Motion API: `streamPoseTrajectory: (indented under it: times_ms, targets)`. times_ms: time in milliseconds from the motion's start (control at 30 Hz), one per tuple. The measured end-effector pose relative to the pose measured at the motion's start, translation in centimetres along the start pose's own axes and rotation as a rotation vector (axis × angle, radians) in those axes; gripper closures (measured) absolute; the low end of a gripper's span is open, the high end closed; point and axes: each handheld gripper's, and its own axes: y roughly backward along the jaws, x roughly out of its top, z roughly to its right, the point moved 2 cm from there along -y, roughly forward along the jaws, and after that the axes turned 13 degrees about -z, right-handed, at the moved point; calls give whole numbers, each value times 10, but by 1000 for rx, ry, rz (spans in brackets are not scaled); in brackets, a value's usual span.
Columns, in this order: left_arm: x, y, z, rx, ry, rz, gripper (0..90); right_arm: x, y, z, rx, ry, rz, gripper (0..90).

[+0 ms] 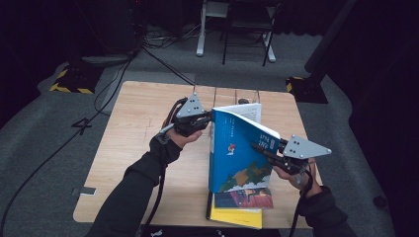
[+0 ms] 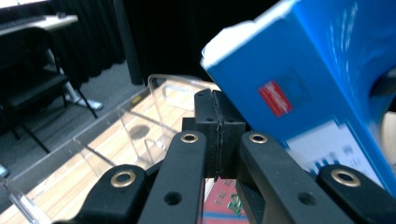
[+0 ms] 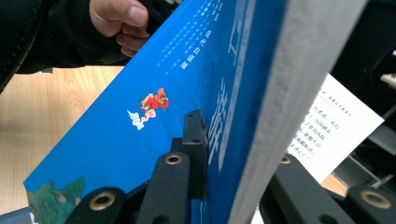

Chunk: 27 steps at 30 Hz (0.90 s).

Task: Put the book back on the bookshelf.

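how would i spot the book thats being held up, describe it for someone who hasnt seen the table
On the wooden table, look at the near right part, where a small stack of books lies flat. The blue book stands tilted above that stack, with the right gripper clamped on its page edge. It is the one book off the table, bright blue with a small red figure on its cover; those below are yellow and dark.

Three books: one blue book (image 1: 237,148) held upright, and two more lying stacked on the tabletop (image 1: 133,148), a dark-covered book (image 1: 244,198) on top of a yellow book (image 1: 234,217). One clear plastic rack (image 2: 140,121) with dividers. Two grippers, the left gripper (image 1: 203,121) and the right gripper (image 1: 258,148). Two chairs beyond the tabletop.
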Motion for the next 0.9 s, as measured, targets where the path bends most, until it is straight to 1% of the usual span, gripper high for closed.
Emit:
streamPoseTrajectory:
  times_ms: [33, 67, 133, 167, 200, 233, 267, 300, 367, 433, 467, 533, 567, 600, 667, 733, 767, 800, 833, 900]
  targets:
    - [0, 2, 2, 6, 1, 3, 899, -1, 1, -2, 0, 1, 8, 786]
    - [1, 3, 5, 15, 2, 5, 899, -1, 3, -6, -10, 14, 19, 785]
    - [1, 6, 10, 29, 8, 9, 898, -1, 5, -7, -15, 21, 22, 785]
    - [2, 9, 13, 38, 5, 11, 898, -1, 7, -10, -17, 27, 25, 785]
    - [3, 14, 20, 44, -4, 22, 897, -1, 11, -14, -18, 35, 36, 785]
    - [3, 14, 20, 44, -4, 22, 895, -1, 11, -14, -18, 35, 36, 785]
    - [3, 17, 25, 46, -9, 34, 895, -2, 13, -15, -19, 39, 40, 784]
    - [3, 20, 28, 46, -17, 35, 893, -3, 17, -19, -27, 42, 47, 783]
    - [3, 23, 35, 58, -26, 41, 855, -6, 22, -22, -26, 35, 59, 783]
    - [2, 26, 40, 59, -33, 44, 849, -9, 26, -23, -21, 21, 66, 784]
    - [1, 28, 42, 65, -29, 46, 826, -9, 28, -25, -17, 20, 72, 784]
    - [0, 30, 45, 81, -21, 50, 741, -10, 32, -29, -21, 32, 73, 784]
    - [0, 32, 47, 91, -29, 45, 712, -10, 34, -31, -23, 39, 77, 783]
    - [0, 34, 51, 120, -45, 42, 686, -11, 35, -33, -23, 42, 82, 784]
    - [-1, 39, 58, 145, -56, 46, 637, -12, 40, -38, -22, 54, 84, 785]
    - [-3, 42, 62, 150, -64, 39, 589, -13, 44, -41, -18, 67, 89, 786]
    - [-5, 43, 64, 157, -55, 33, 556, -14, 45, -43, -16, 66, 90, 786]
    - [-7, 44, 65, 152, -50, 17, 505, -14, 46, -44, -15, 69, 89, 786]
    - [-9, 45, 65, 148, -40, 5, 483, -14, 47, -46, -20, 77, 90, 785]
    - [-14, 49, 68, 151, -35, -14, 435, -14, 49, -49, -30, 87, 82, 785]
